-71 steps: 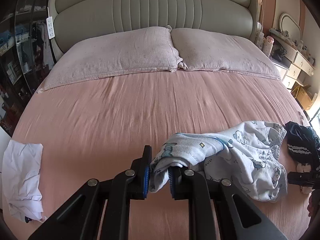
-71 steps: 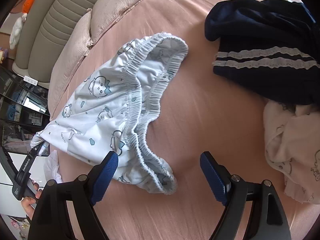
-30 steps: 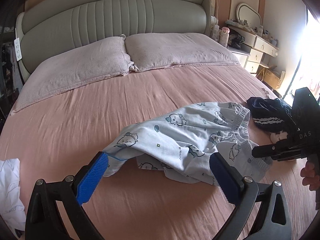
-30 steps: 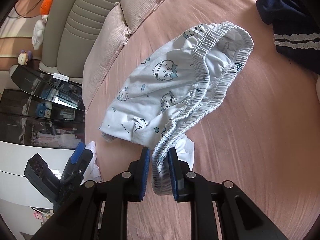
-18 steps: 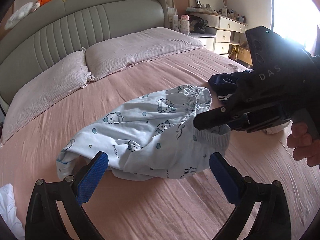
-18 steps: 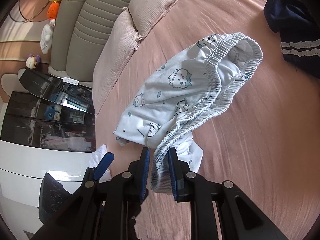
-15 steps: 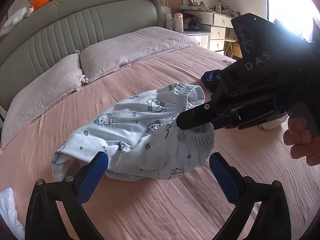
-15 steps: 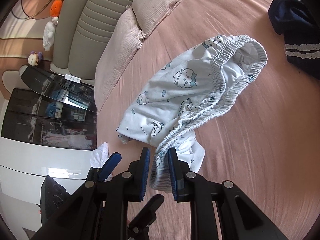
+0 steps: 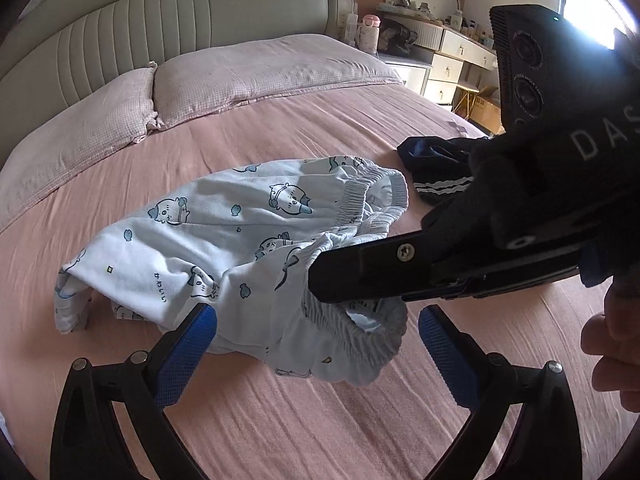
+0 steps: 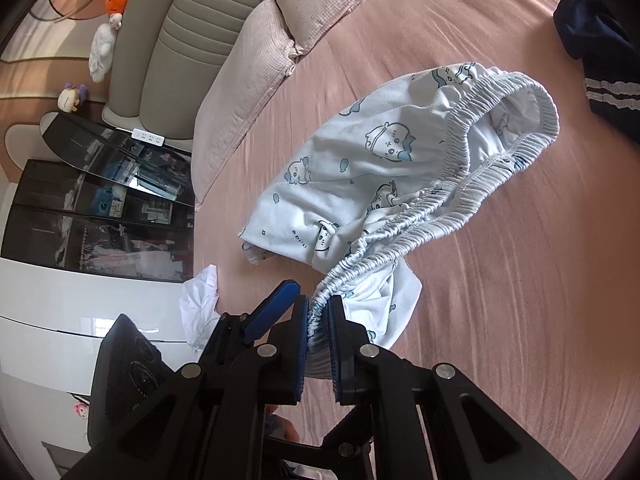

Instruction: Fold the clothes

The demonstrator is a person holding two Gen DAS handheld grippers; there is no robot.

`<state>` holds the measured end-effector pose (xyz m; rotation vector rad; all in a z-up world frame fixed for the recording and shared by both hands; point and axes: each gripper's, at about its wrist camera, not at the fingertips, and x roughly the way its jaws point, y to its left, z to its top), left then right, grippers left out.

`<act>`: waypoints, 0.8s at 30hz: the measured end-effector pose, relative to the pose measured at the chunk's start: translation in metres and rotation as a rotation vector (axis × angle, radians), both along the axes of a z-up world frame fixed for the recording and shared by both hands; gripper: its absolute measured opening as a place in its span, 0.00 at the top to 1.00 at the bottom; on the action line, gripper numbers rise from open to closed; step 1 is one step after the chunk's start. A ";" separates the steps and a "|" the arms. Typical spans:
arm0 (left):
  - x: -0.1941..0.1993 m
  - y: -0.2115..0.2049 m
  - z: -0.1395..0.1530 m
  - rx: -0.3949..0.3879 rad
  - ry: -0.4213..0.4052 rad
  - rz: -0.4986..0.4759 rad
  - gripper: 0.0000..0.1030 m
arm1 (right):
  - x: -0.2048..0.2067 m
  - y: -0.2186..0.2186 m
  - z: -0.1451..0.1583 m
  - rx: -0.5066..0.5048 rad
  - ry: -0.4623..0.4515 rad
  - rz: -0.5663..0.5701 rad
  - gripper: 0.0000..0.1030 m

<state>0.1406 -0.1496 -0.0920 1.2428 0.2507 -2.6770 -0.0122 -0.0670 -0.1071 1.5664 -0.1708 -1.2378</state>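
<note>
nearest, the left gripper (image 9: 316, 344) stands wide open, its blue pads (image 9: 186, 354) either side of the near fold of the shorts (image 9: 248, 248) and pressing on nothing. just beyond, the right gripper (image 10: 318, 320) is clamped tight on the gathered waistband (image 10: 404, 236), lifting that end while the rest of the pale blue printed shorts lies crumpled on the pink bed sheet (image 9: 320, 420), about mid-bed. a hand (image 9: 612, 344) shows at the right edge behind that gripper. farther right lies a dark garment with white stripes (image 9: 436, 168), close to the shorts. at the far end two pillows (image 9: 256, 76) rest against the padded headboard (image 9: 180, 16).
</note>
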 end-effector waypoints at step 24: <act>0.009 -0.033 -0.003 0.277 -0.034 0.106 0.63 | -0.002 0.007 0.013 -0.022 -0.025 -0.016 0.92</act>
